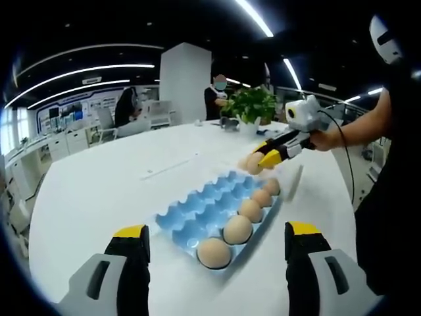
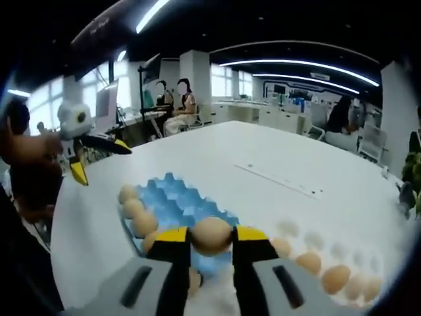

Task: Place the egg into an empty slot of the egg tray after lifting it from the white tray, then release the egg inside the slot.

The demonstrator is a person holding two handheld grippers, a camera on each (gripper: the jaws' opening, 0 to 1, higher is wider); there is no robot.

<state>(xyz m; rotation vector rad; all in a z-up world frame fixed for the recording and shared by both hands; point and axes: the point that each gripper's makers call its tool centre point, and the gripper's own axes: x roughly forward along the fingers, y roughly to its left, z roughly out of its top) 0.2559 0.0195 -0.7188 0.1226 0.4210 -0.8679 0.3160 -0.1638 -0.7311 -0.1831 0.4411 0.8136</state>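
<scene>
Right gripper carrying an egg over the blue tray.

Its fingers are clamping the egg; the left gripper is hanging open, empty. Empty slots are lying just beyond the fingers: lowering straight and opening gently should seat it.
</scene>
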